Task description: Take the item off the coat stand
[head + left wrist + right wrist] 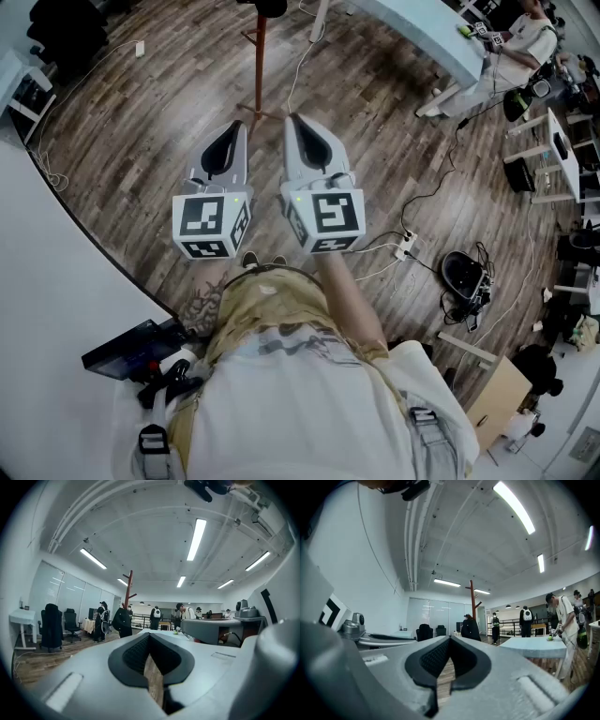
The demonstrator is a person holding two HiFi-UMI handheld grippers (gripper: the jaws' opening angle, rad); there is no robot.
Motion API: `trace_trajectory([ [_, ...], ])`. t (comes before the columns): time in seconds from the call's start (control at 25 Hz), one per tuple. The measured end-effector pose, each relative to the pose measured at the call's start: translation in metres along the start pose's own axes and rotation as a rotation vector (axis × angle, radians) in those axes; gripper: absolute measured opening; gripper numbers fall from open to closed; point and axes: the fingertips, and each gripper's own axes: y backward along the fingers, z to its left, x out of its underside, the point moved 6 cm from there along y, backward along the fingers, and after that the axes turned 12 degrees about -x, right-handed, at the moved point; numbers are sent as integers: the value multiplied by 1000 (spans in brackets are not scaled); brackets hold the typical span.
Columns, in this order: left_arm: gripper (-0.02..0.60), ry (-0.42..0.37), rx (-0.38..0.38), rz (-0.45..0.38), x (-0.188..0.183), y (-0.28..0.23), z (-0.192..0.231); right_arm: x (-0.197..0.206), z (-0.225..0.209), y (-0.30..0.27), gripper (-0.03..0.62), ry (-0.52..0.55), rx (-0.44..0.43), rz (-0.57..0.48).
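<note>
While closing on the coat stand (260, 66): judged the approach step, with no contact made yet; carry both grippers level and side by side, aimed at the pole.
Left gripper (149, 635): jaws pressed together at the tips, nothing between them; only bare floor visible through the gap behind the tips.
Right gripper (450, 638): jaws likewise together at the tips, empty.
Dark item (122, 621): hanging on the stand, well ahead of both grippers; slightly left of the left gripper's jaw line, slightly right of the right gripper's, just above the tips. Coat or bag: not distinguishable at this range.
Jaw opening: spread the jaws of the chosen gripper before arrival, not at the item; open wide enough to take a fold of fabric or a strap.
Grip point: aim high on the item, close under whatever peg bears it (peg not discernible from here); avoid pinching the pole or a branch.
Lift-off: once clamped, raise up and over the peg end, then draw back toward the body; no sideways pull.
Risk: probable tipping of the stand under a dragging pull; steady the pole with the spare gripper if needed.
Clearance: table (534, 646) to the right of the right gripper; pass to its left.
</note>
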Motion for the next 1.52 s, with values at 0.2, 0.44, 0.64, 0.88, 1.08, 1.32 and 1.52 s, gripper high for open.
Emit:
trace_trajectory([
  [0.2,-2,11,0,8,5,1,22,4,11,-12,-3,-7,9,-10],
  [0.44,-2,49,5,57,15,-8,61,9,9,-31,-2,4,82,24],
  [0.64,-2,72,-3,121,32,-23,76,21,-8,-36,-2,-21,132,57],
  [0.88,-2,70,-16,139,50,-58,76,43,-42,-57,-2,-80,109,67],
  [1.08,-2,45,-36,131,46,-102,69,45,-78,-90,-2,-95,49,41],
  [1.32,-2,-8,-36,75,9,-179,69,18,-137,-144,-2,-67,-2,-10],
  [1.52,-2,-22,-64,80,1,-239,64,24,-188,-177,-2,-106,-28,0],
])
